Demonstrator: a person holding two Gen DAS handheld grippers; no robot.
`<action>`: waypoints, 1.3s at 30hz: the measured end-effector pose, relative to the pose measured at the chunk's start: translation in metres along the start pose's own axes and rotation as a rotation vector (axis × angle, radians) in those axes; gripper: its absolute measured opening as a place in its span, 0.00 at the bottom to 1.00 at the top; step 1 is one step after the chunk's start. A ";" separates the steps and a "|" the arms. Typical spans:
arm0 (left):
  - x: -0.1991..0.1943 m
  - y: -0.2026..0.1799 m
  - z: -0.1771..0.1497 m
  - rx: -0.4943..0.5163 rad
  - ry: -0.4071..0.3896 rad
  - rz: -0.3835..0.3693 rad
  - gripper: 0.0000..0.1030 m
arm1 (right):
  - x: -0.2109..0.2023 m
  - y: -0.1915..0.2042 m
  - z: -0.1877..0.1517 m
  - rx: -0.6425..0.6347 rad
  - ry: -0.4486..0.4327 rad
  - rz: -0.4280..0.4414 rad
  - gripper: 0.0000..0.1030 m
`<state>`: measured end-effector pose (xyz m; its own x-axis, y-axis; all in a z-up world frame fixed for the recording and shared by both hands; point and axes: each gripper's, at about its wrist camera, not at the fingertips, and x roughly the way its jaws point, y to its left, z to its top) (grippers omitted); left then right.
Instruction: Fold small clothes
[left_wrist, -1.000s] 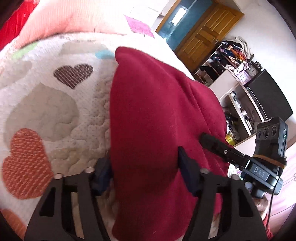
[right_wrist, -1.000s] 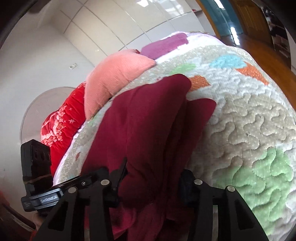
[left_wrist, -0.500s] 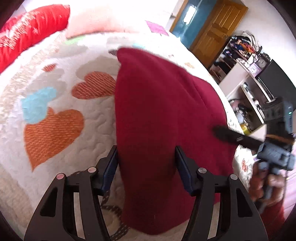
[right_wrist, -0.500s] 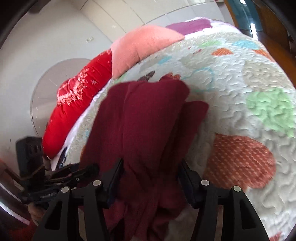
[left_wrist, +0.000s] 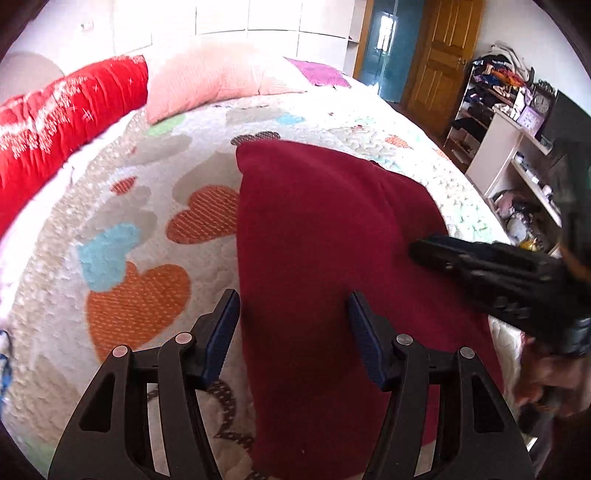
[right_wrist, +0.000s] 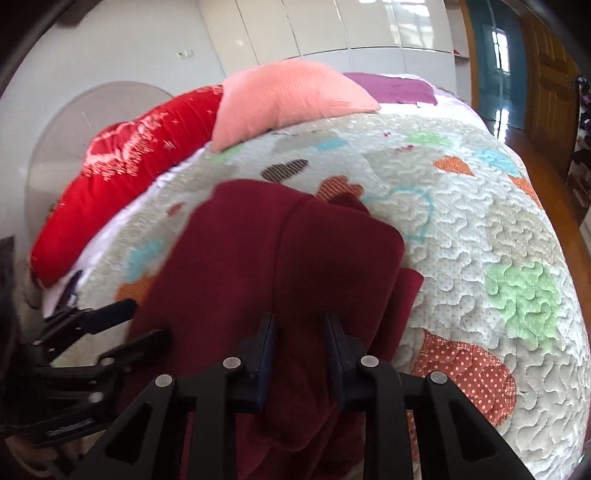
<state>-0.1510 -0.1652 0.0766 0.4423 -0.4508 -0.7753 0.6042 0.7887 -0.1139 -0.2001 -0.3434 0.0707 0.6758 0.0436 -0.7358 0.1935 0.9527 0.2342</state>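
A dark red garment (left_wrist: 325, 236) lies folded lengthwise on the heart-patterned quilt (left_wrist: 122, 221). My left gripper (left_wrist: 293, 325) straddles its near left part. One pad sits at the cloth's left edge and the other on top, with a wide fold held between them. In the right wrist view the same garment (right_wrist: 266, 251) runs up from my right gripper (right_wrist: 300, 339). Its jaws are closing, narrow, with a ridge of the cloth pinched between them. The right gripper's finger (left_wrist: 480, 258) reaches in over the cloth's right side, and the left gripper (right_wrist: 110, 325) shows at lower left.
A red bolster (left_wrist: 55, 122) and a pink pillow (left_wrist: 221, 81) lie at the head of the bed, with a purple cloth (left_wrist: 317, 72) behind them. Shelves with clutter (left_wrist: 517, 140) and a wooden door (left_wrist: 447, 55) stand to the right. A hand (left_wrist: 543, 376) holds the right gripper.
Both grippers drew back along the bed, showing more quilt and the pillows. The garment came with them. The right jaws went from wide apart to narrow on the cloth.
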 end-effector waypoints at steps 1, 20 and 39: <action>0.002 0.000 0.000 -0.002 -0.002 0.003 0.59 | 0.002 -0.004 -0.001 0.003 -0.011 -0.003 0.22; -0.026 -0.011 -0.010 -0.030 -0.078 0.070 0.59 | -0.062 0.023 -0.033 -0.028 -0.087 -0.051 0.31; -0.088 -0.007 -0.026 -0.064 -0.249 0.171 0.59 | -0.109 0.042 -0.046 -0.012 -0.182 -0.106 0.49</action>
<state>-0.2119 -0.1204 0.1295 0.6876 -0.3922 -0.6110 0.4678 0.8829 -0.0403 -0.2981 -0.2939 0.1319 0.7693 -0.1110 -0.6291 0.2627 0.9526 0.1533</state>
